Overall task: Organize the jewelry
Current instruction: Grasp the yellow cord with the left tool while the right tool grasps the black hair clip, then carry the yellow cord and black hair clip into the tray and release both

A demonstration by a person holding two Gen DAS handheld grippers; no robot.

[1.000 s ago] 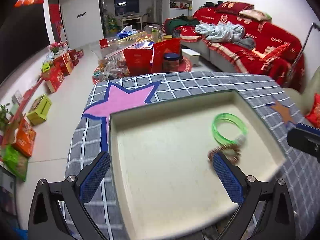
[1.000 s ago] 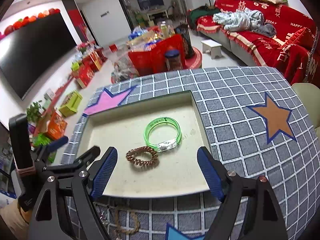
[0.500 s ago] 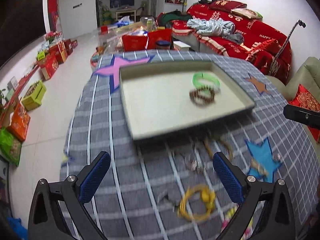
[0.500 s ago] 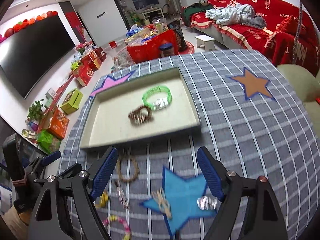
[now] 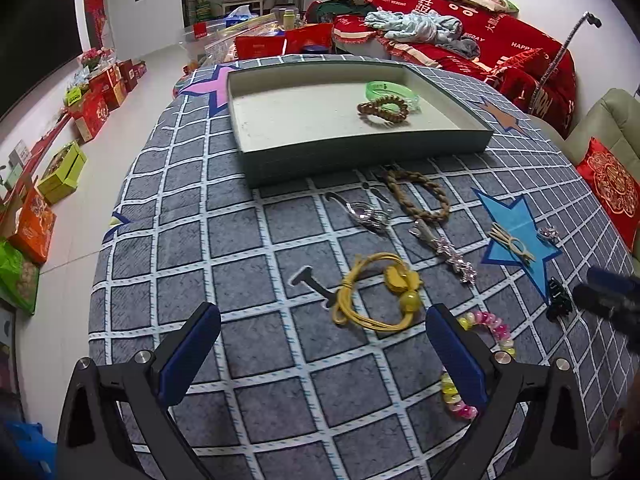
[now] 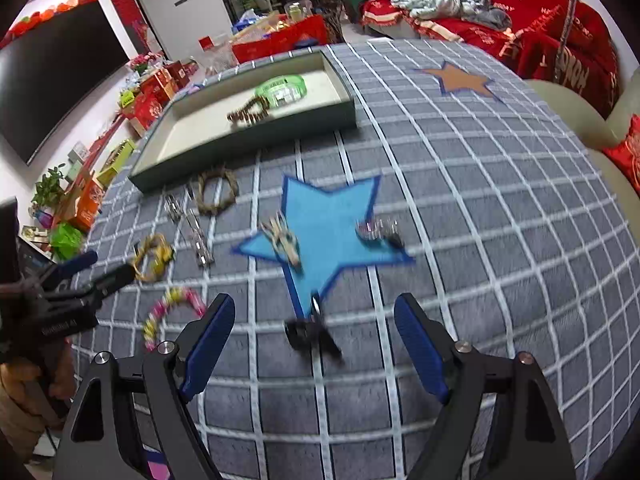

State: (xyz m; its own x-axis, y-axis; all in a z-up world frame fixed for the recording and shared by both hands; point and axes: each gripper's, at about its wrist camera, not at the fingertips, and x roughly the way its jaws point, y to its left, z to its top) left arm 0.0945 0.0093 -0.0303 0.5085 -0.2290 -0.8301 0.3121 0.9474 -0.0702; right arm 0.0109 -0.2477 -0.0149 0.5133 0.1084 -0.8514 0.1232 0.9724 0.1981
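A grey-green tray (image 5: 360,156) (image 6: 248,136) on the checked table holds a green bangle (image 5: 394,90) (image 6: 282,88) and a brown bead bracelet (image 5: 384,108) (image 6: 248,112). Loose pieces lie in front of it: a yellow cord bracelet (image 5: 376,296) (image 6: 154,258), a braided brown ring (image 5: 420,196) (image 6: 218,192), silver clips (image 5: 368,214), a rhinestone clip (image 5: 448,252), a pink-yellow bead bracelet (image 5: 480,356) (image 6: 170,312) and a black clip (image 6: 310,334). My left gripper (image 5: 320,348) hangs open above the yellow bracelet. My right gripper (image 6: 314,340) is open with the black clip between its fingers, untouched.
A blue star patch (image 6: 324,228) carries a tan hair clip (image 6: 284,240) and a silver piece (image 6: 378,230). A red-covered sofa (image 5: 480,40) stands beyond the table, gift boxes (image 5: 92,100) line the floor at left, and a cushion (image 5: 612,188) lies at right.
Both grippers have pulled back from over the tray toward the near side of the table and sunk a little. The loose jewelry now lies under them. Jaws stayed open.
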